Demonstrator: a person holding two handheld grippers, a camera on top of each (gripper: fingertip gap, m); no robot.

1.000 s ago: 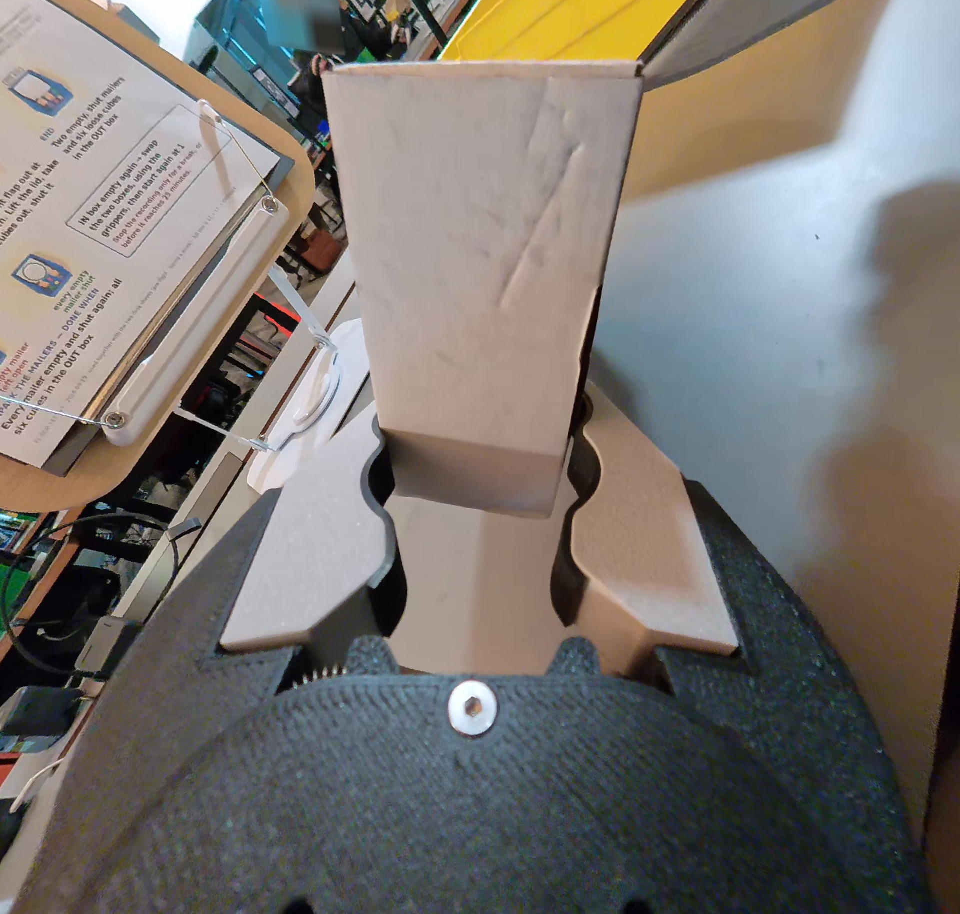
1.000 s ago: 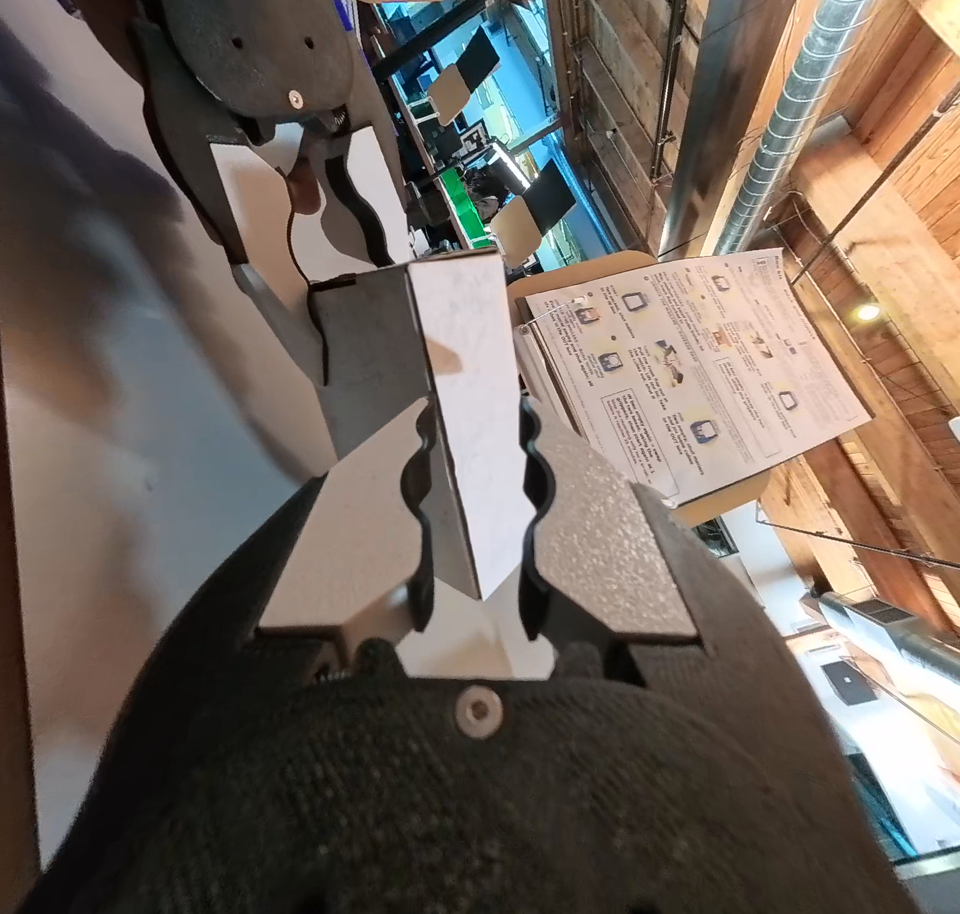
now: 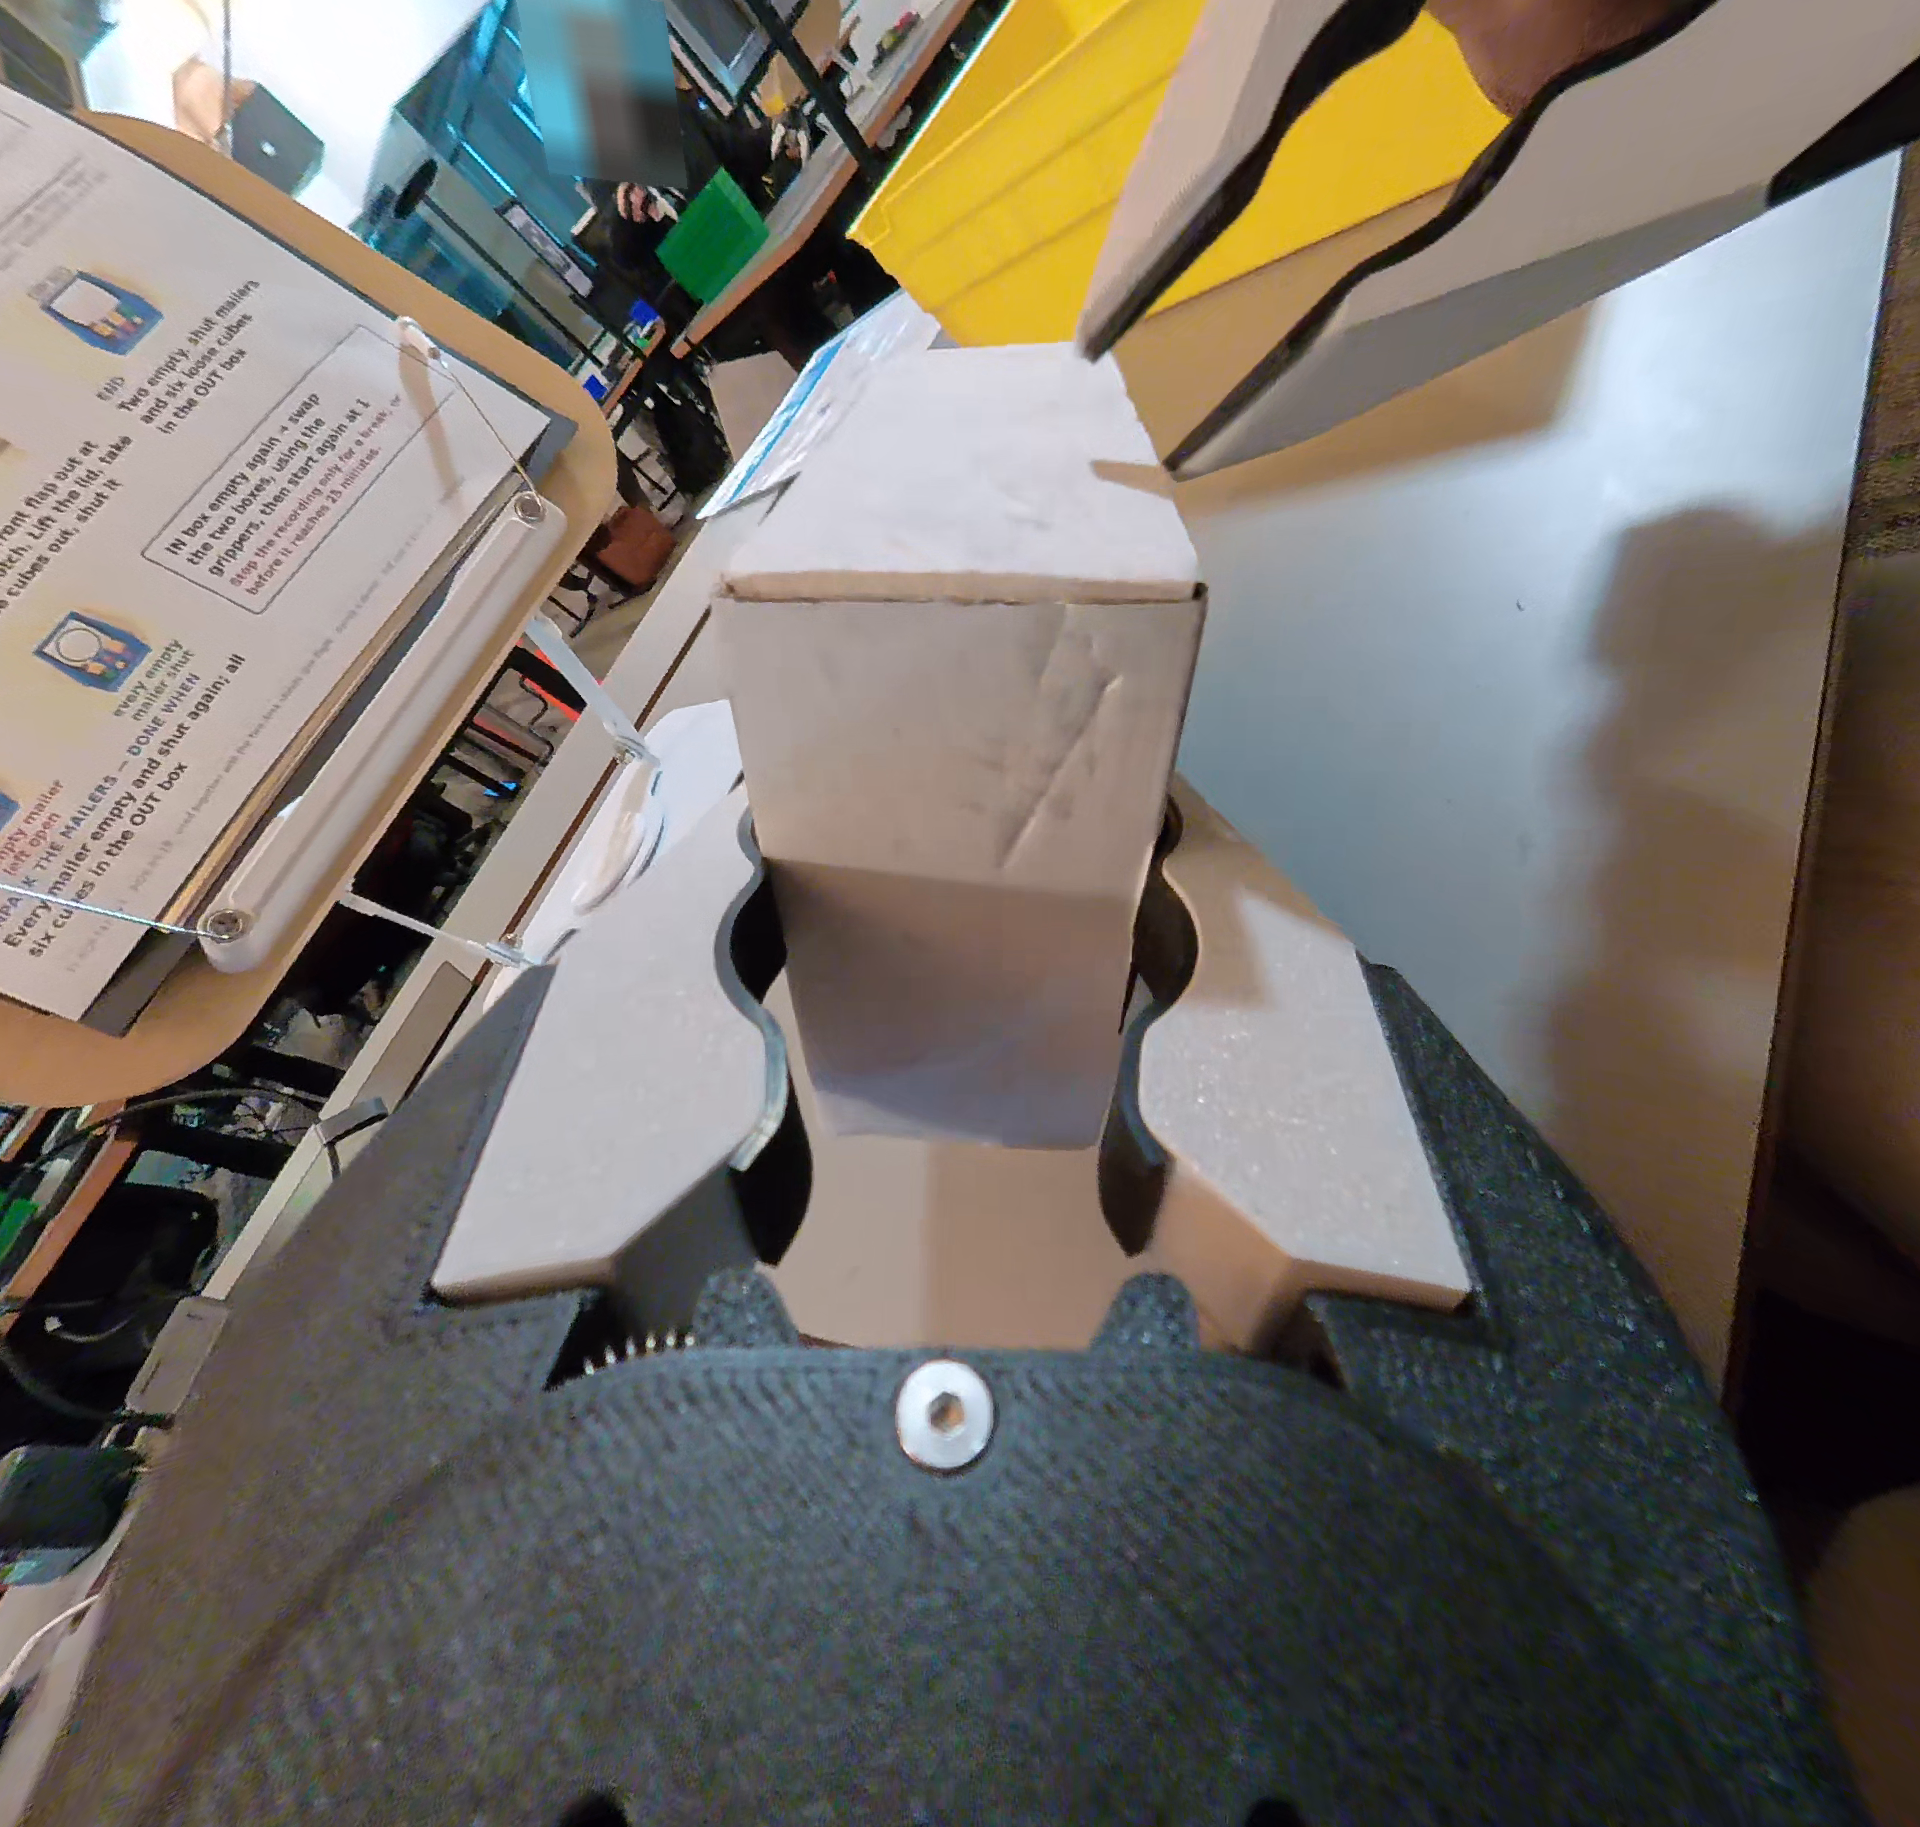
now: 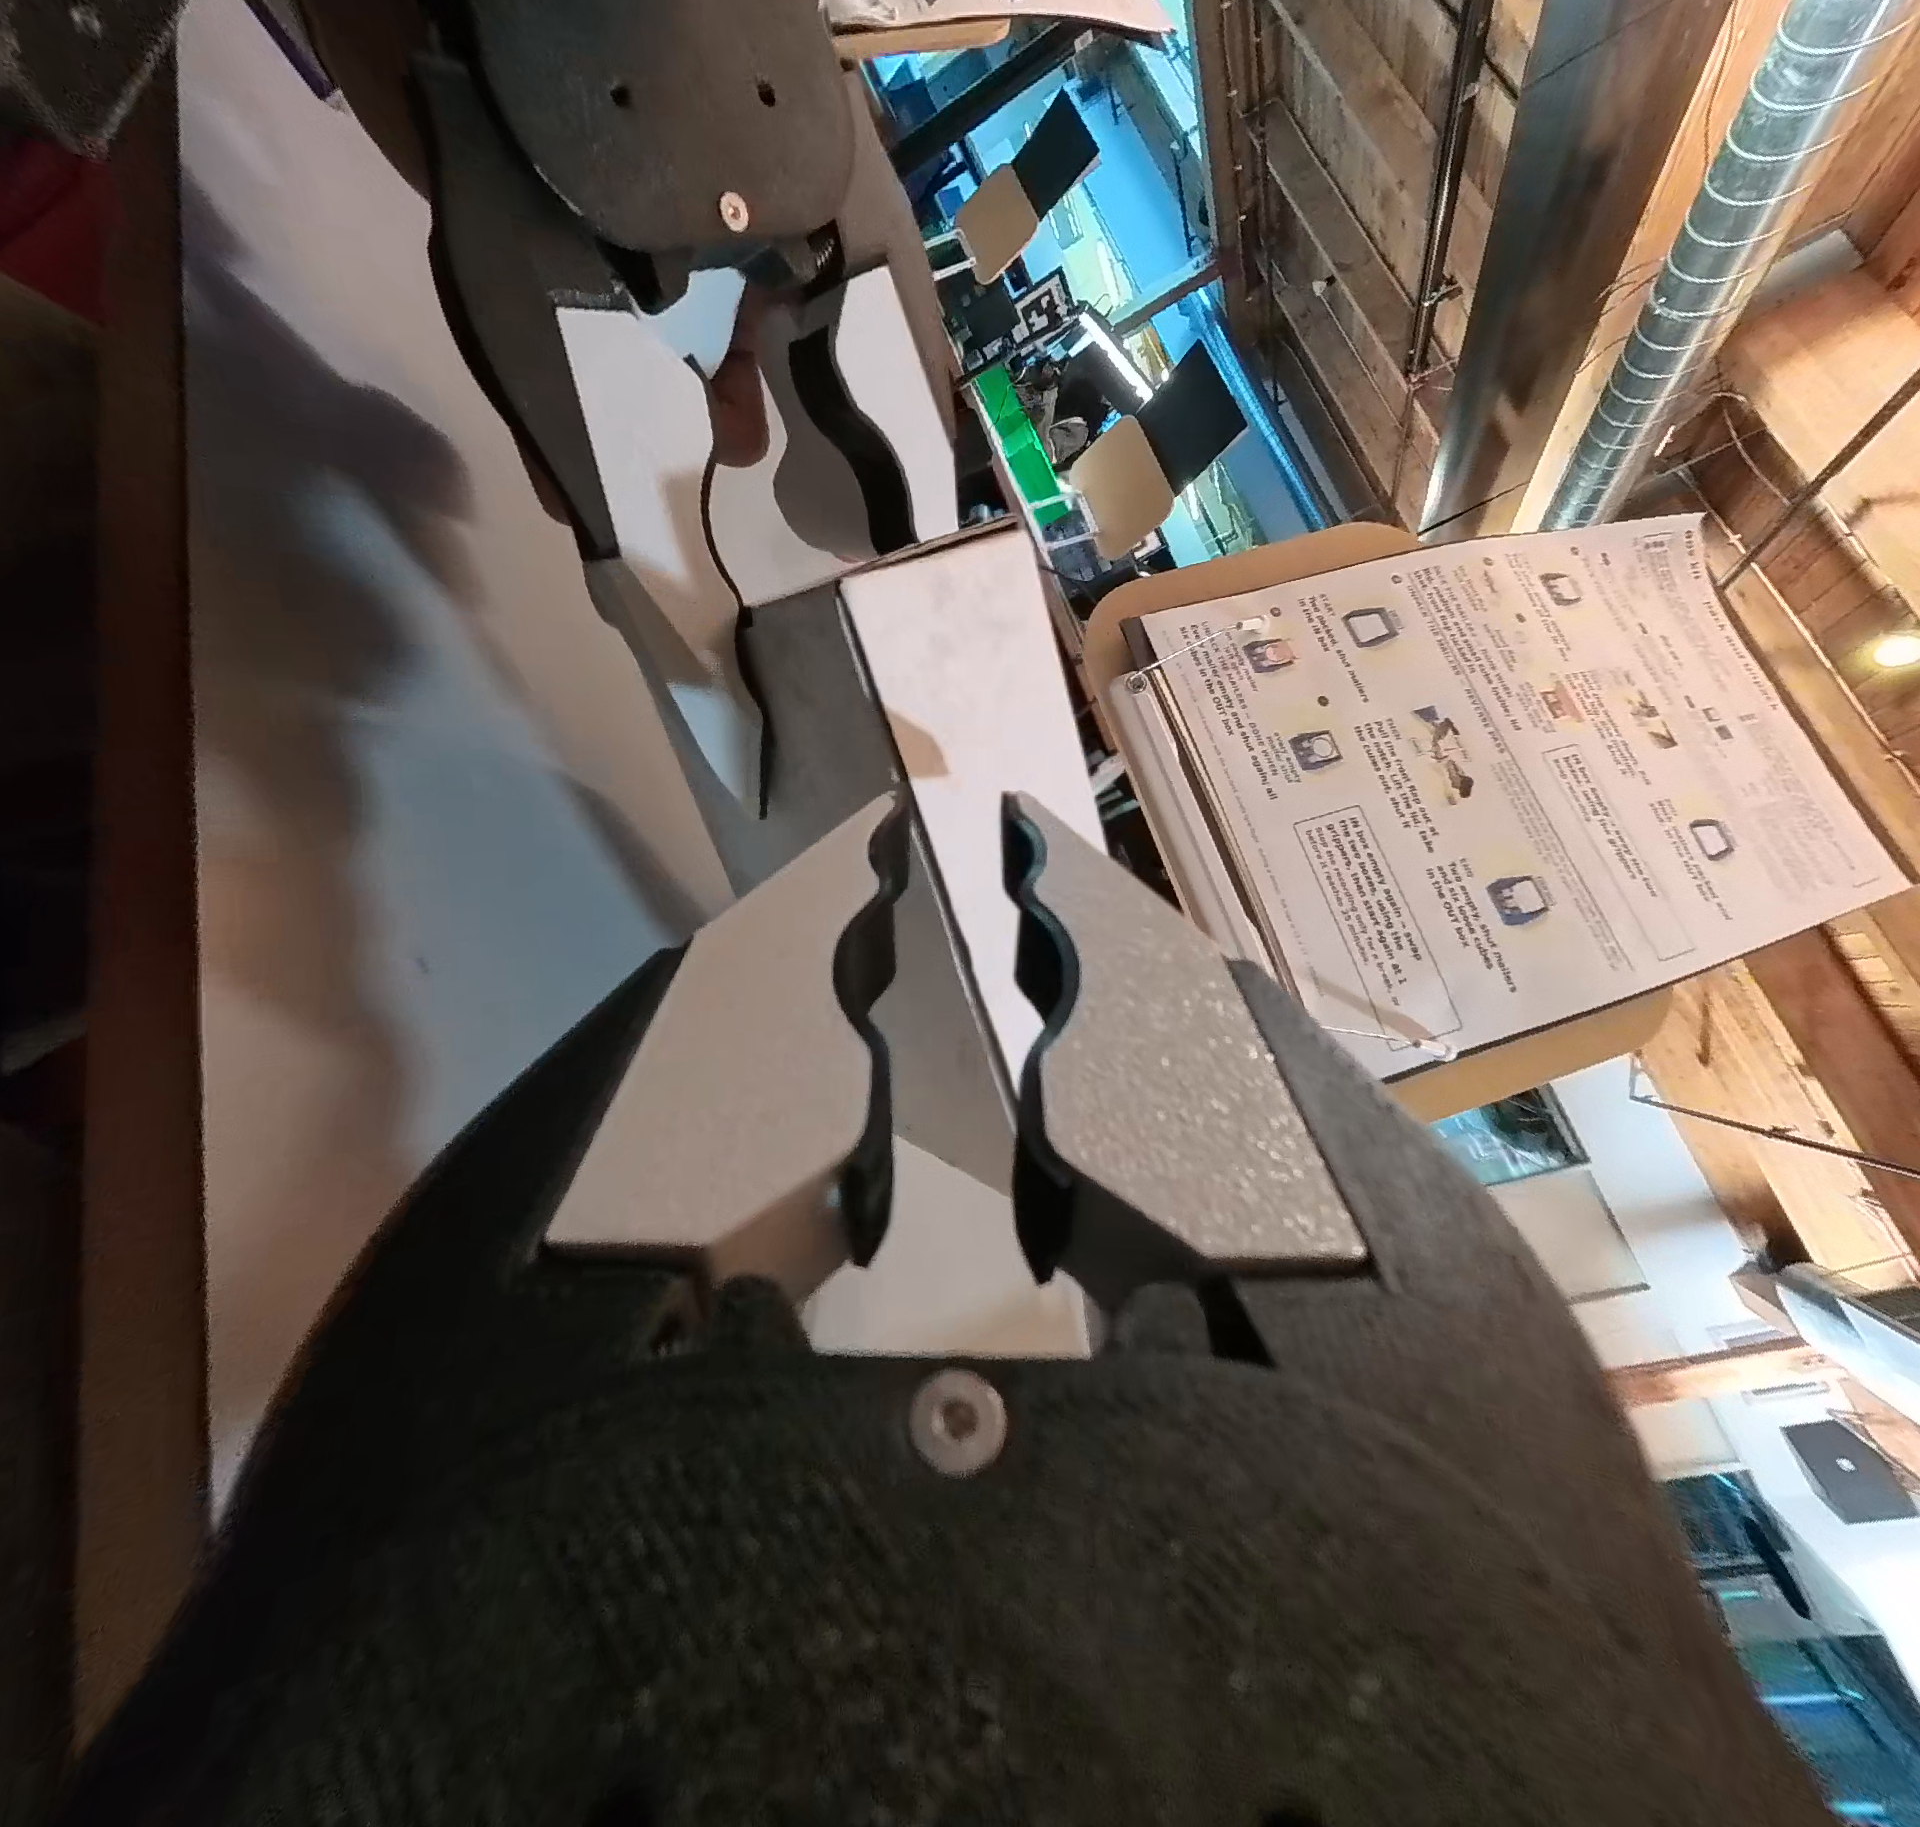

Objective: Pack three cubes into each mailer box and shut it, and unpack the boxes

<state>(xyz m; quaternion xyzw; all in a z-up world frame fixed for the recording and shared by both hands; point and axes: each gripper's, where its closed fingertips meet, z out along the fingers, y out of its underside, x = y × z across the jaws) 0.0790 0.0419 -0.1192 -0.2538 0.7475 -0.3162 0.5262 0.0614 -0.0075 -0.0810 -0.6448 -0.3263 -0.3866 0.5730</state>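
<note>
Left tool point(image 3: 951, 988) is clamped across the near end of the mailer box point(image 3: 966, 728), held above the worktop point(image 3: 1455, 738); right tool point(image 4: 951, 1039) grips its edge. Both grips should be kept firm, with no twisting of the box.

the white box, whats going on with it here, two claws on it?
A person holds a handheld claw in each hand, both on one white mailer box lifted above the white table. The left claw is clamped across one end; the right claw pinches an edge panel. The lid looks shut. A yellow bin sits behind.
</note>
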